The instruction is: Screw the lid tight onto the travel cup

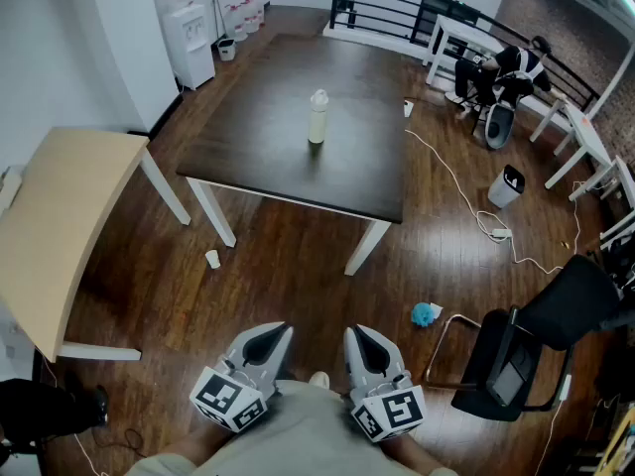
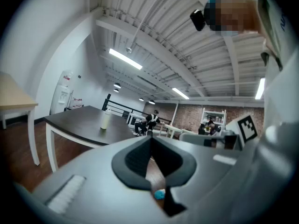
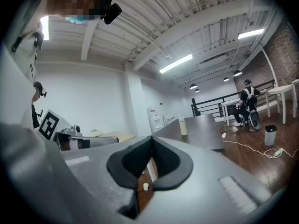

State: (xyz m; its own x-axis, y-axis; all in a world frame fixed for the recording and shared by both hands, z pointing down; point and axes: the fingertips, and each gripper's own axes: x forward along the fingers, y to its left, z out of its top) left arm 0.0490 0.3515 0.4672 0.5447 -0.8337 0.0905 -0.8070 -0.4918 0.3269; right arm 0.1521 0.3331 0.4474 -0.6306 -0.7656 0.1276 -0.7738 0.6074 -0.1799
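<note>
The travel cup (image 1: 317, 117), pale yellow-green with a white lid on top, stands upright near the middle of the dark table (image 1: 258, 147). It shows small and far off in the left gripper view (image 2: 106, 119) and in the right gripper view (image 3: 183, 126). Both grippers are held low, close to the person's body, well short of the table. My left gripper (image 1: 279, 332) has its jaws shut with nothing between them. My right gripper (image 1: 356, 334) is likewise shut and empty. The two sit side by side, tips pointing toward the table.
A light wooden table (image 1: 55, 226) stands at the left. A black office chair (image 1: 536, 345) is at the right. A white cable (image 1: 466, 206) runs over the floor, with a small white cup (image 1: 212, 259) and a blue object (image 1: 425, 313) on it. A person sits by the white tables (image 1: 501, 77).
</note>
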